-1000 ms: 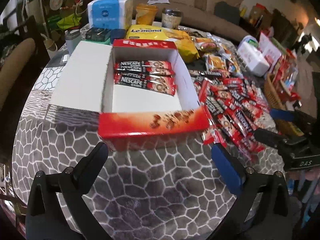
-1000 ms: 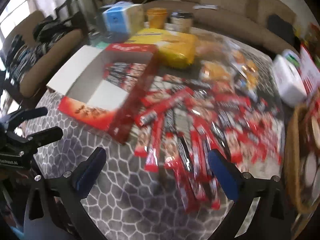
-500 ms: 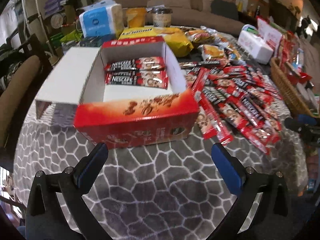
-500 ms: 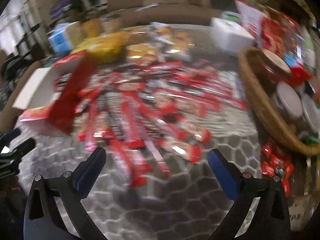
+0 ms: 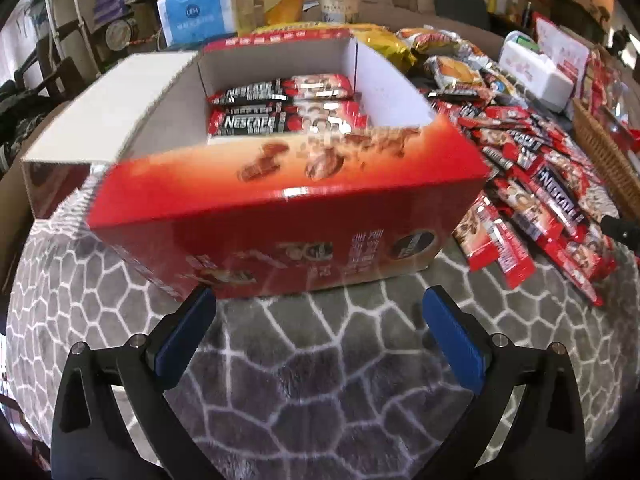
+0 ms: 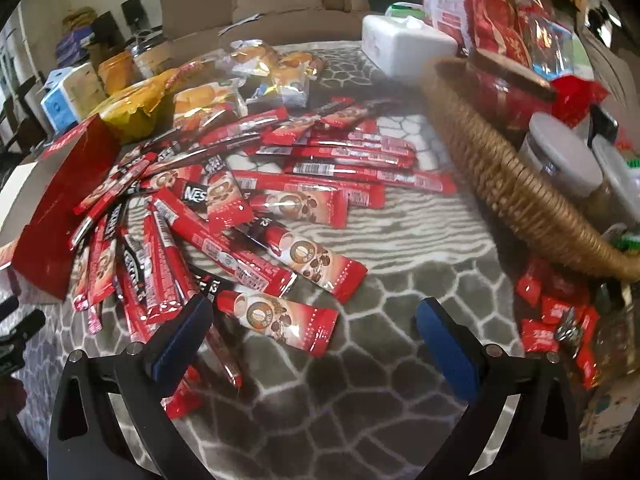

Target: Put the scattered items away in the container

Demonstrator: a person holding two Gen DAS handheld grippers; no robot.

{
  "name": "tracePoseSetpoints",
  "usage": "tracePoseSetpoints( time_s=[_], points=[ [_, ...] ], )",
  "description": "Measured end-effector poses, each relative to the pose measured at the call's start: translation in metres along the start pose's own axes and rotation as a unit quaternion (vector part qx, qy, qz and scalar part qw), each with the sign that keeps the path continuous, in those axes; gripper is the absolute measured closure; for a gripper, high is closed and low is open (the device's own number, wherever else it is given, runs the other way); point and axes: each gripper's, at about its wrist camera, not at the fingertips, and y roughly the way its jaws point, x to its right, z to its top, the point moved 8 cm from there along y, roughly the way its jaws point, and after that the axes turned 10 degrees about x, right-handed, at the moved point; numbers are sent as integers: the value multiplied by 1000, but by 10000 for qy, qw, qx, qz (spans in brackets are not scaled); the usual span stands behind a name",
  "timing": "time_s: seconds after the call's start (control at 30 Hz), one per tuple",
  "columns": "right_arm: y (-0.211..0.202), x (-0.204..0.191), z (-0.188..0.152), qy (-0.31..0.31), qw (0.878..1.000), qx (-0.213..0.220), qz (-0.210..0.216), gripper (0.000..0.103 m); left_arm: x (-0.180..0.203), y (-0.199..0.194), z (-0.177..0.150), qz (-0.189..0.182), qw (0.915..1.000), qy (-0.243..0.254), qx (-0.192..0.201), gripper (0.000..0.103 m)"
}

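L gripper (image 5: pixel 320 336) spread wide, empty, just short of red box (image 5: pixel 288 216) w/ two sachets (image 5: pixel 280 120) inside. R gripper (image 6: pixel 314 338) also wide, empty (one sachet (image 6: pixel 280 320) between fingers), scattered sachets (image 6: pixel 280 184) beyond, wicker basket (image 6: pixel 512 192) right.

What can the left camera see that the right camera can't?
Only the left wrist view looks inside the red box, where coffee sticks already lie. Only the right wrist view shows the jars in the wicker basket. Both show the pile of loose sticks on the grey tablecloth, and open, empty grippers.
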Motion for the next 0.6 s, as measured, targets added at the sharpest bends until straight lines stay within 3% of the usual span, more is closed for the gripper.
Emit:
tracePoseSetpoints(
  time_s=[0.2,0.6],
  points=[
    [8,6,-16,217,9991,154,-332,0,-1,9,-11,-77,10000,7,-35,0],
    [11,12,-28,44,9995,114,-277,0,-2,9,-13,-49,10000,-33,60,0]
  ],
)
